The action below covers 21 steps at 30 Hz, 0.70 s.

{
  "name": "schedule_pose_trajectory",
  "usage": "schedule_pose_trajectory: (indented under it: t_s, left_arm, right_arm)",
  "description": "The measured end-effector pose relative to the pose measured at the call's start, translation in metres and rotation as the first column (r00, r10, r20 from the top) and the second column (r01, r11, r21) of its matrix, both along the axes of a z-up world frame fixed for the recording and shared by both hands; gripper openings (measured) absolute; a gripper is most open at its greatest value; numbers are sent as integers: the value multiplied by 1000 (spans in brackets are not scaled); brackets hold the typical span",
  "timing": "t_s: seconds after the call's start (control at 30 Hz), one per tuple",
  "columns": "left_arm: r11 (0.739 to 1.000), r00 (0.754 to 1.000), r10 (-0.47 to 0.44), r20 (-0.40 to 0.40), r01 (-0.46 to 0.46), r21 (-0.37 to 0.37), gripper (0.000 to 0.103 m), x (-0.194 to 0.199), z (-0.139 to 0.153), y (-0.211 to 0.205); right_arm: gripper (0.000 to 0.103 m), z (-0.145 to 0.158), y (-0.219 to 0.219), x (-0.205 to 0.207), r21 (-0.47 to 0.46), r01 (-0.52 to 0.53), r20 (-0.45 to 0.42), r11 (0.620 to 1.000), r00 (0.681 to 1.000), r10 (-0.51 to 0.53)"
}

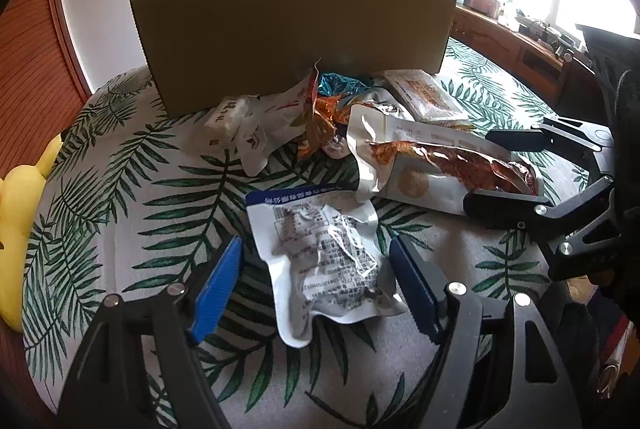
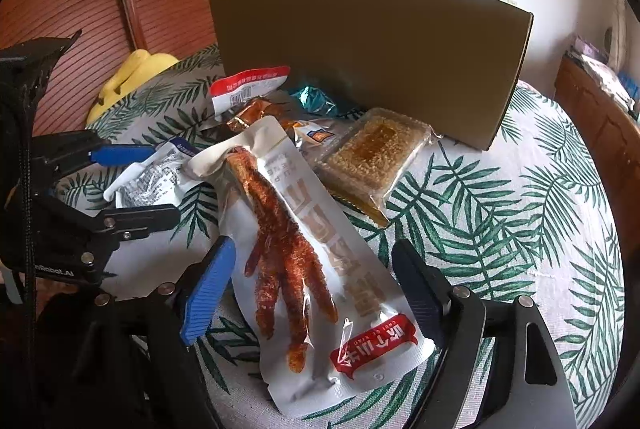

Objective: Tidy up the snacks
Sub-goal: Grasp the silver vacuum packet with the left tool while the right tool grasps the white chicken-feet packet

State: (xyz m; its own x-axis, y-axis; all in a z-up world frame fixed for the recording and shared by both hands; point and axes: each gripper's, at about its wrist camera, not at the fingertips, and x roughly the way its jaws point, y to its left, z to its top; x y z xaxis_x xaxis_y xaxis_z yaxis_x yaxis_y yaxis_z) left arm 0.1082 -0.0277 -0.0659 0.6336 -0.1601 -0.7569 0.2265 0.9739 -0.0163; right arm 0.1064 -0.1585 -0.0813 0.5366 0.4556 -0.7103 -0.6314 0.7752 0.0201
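My left gripper (image 1: 316, 269) is open, its blue pads either side of a crumpled white pouch with a blue top (image 1: 320, 249) that lies flat on the leaf-print cloth; neither pad presses on it. My right gripper (image 2: 312, 269) is open too, straddling a long white pouch with a red chicken foot printed on it (image 2: 304, 269), which rests on the cloth. In the left wrist view that pouch (image 1: 432, 165) lies between the right gripper's (image 1: 504, 169) black fingers. In the right wrist view the left gripper (image 2: 132, 185) is at the left, over the white pouch (image 2: 156, 177).
A brown cardboard box (image 1: 296, 29) (image 2: 368, 53) stands behind a heap of snacks: a sesame bar pack (image 2: 372, 153), a teal wrapper (image 2: 316, 99), a red-topped pouch (image 2: 248, 85) and orange foil packs. A yellow plush toy (image 1: 20, 209) lies at the cloth's left edge by a wooden door.
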Motion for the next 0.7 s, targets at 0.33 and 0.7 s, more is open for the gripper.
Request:
schedule_pose_trajectory:
  t_s: [0.33,0.7]
  left_arm:
    - [1000,1000,-5,3,5,-6,54,-5,2,12]
    - [998,1000,9,6,-9,-63,54,-12,3,23]
  right_arm:
    - [89,-6,12,-3,-50,-13,21,999,1000,14]
    - [92,-7,18,-1,-52,-7,16,999,1000,8]
